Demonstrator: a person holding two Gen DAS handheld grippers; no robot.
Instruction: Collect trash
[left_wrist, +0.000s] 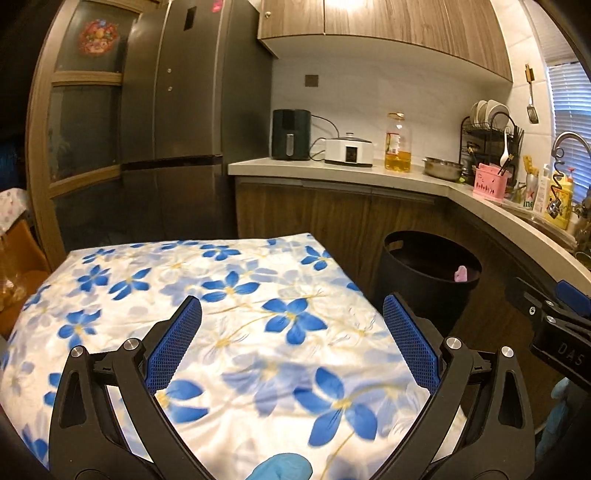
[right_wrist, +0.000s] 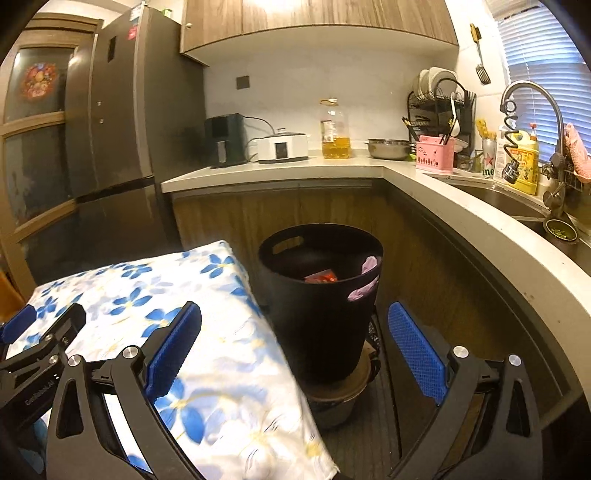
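left claw: we see it wide, empty, tilted down over the floral desk
right claw: wide, empty, facing black bin
trash: inside bin
writing: "DAS" on right claw body

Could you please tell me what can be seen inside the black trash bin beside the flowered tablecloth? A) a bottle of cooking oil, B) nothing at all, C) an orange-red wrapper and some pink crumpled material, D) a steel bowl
C: in the right wrist view the black trash bin holds an orange-red wrapper and pink crumpled material near its rim, which rules out the other options.
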